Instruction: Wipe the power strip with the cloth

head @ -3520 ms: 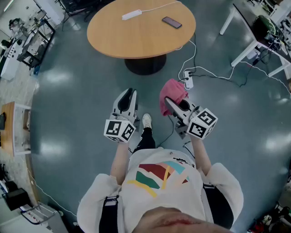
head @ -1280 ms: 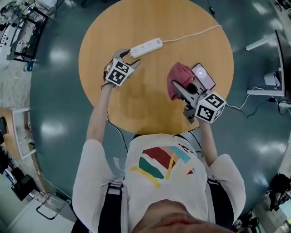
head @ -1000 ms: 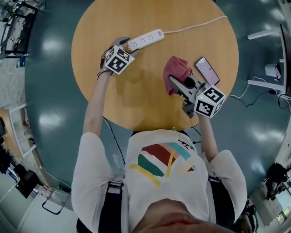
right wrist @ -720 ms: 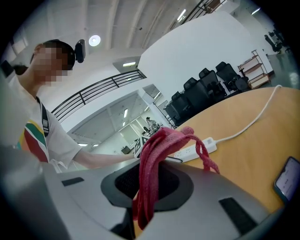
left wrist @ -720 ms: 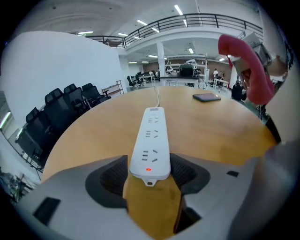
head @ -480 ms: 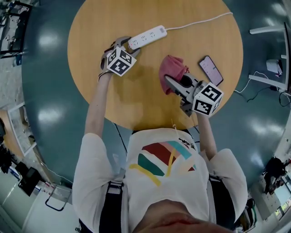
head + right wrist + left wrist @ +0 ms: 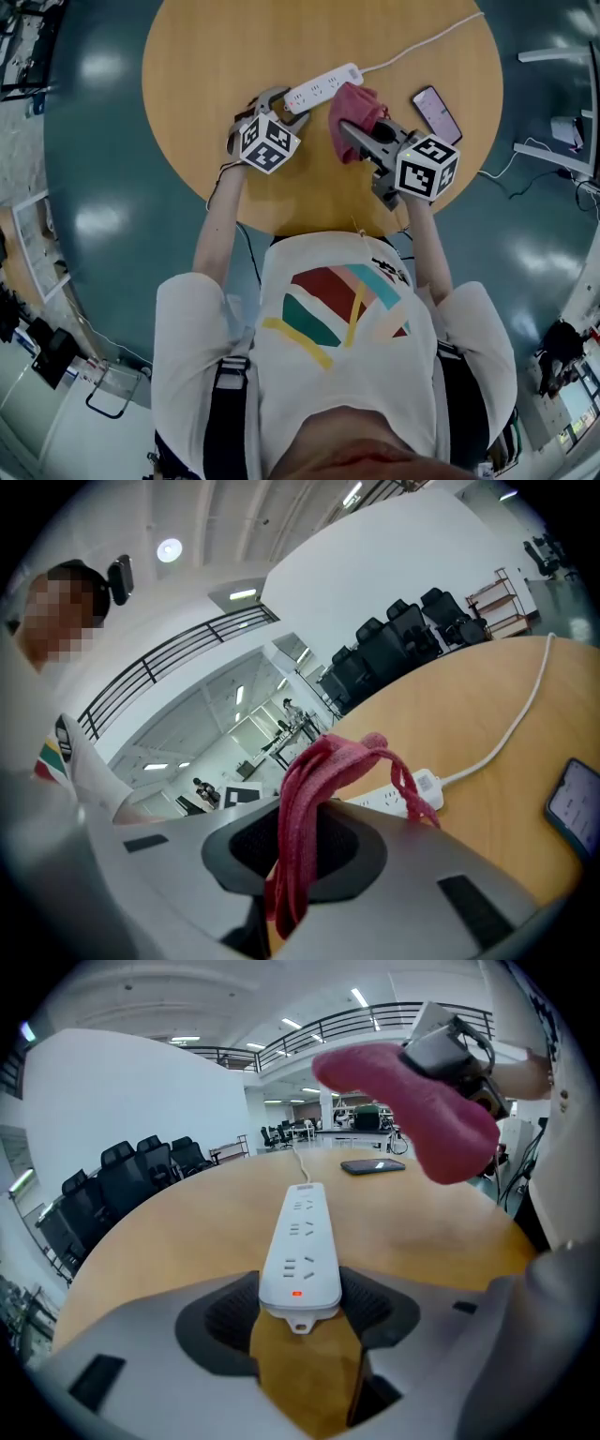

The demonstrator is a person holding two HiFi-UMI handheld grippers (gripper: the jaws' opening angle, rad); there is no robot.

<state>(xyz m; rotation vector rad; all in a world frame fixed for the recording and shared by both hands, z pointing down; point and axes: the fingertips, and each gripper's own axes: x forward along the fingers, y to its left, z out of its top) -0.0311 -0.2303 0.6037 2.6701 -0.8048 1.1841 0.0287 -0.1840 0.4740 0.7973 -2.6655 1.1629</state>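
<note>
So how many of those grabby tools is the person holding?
2. The left tool grips the near end of the power strip on the table. The right tool, beside it, holds the pink cloth close to the strip. None looks hidden.
</note>
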